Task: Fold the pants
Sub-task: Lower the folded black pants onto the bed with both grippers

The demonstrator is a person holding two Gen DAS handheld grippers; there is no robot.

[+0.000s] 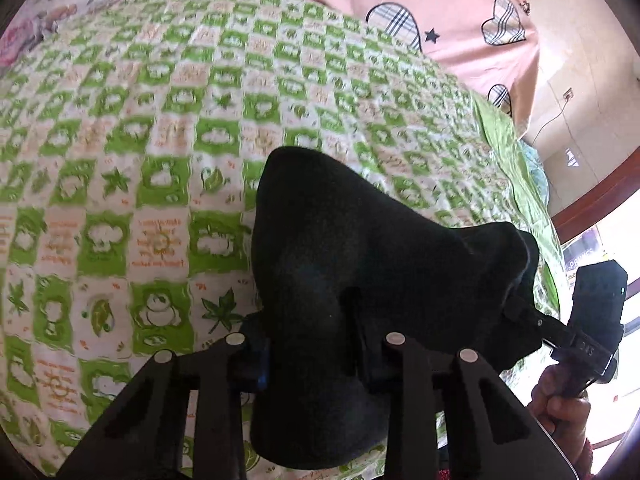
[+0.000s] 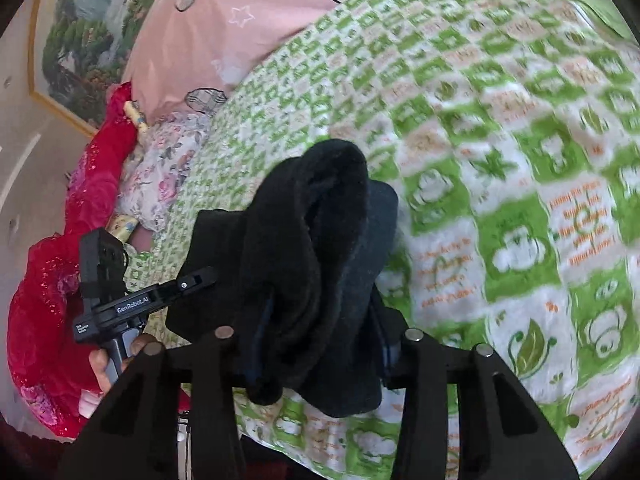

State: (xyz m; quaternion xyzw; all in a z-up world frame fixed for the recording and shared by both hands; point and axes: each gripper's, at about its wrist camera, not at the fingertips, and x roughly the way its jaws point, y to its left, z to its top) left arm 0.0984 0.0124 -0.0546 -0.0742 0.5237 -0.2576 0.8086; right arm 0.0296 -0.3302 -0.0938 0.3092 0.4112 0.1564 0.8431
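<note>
The black pants [image 1: 340, 240] hang bunched between my two grippers, above a green-and-white checked bedsheet [image 1: 160, 120]. In the left wrist view my left gripper [image 1: 308, 320] is shut on a thick fold of the fabric, which hides its fingertips. The cloth stretches right to my right gripper [image 1: 520, 312], held by a hand [image 1: 560, 400]. In the right wrist view my right gripper [image 2: 320, 320] is shut on a rolled wad of the pants [image 2: 320, 220]. My left gripper [image 2: 200, 276] bites the same cloth at the left.
A pink quilt with plaid hearts [image 1: 440, 8] lies at the far side of the bed. A red sequinned cloth [image 2: 60, 280] and a floral cloth [image 2: 168, 168] sit at the bed's left edge. A framed landscape picture [image 2: 80, 40] hangs on the wall.
</note>
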